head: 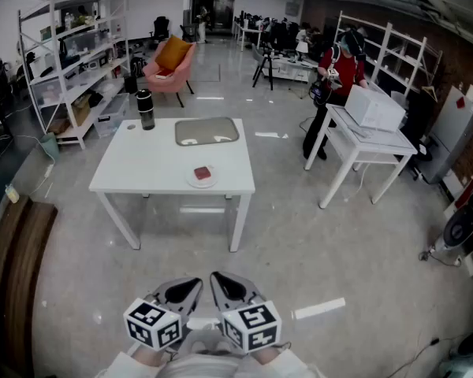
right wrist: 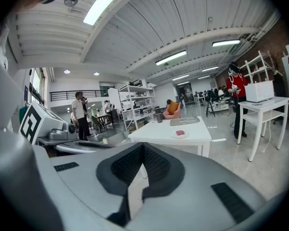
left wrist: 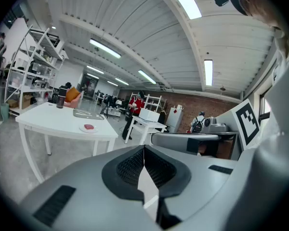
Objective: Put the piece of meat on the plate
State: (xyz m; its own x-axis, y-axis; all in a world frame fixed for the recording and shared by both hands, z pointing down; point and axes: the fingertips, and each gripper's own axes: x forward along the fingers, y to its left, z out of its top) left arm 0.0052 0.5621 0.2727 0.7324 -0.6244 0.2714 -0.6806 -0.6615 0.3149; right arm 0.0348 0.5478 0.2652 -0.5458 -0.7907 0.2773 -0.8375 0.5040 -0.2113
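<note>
Meat [head: 202, 172]: lying on plate [head: 191, 181], white bench [head: 158, 164] — centre frame.
Left claw [head: 195, 283]: clenching empty — bottom edge.
Right claw [head: 217, 279]: clenching empty.

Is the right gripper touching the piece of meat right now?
Apart. The head view shows the right gripper low in the foreground, floor between it and the table where the piece of meat lies on the plate.

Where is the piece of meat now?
In the head view, the piece of meat lies on the white plate near the table's front edge, right of centre, nearer than the grey tray.
</note>
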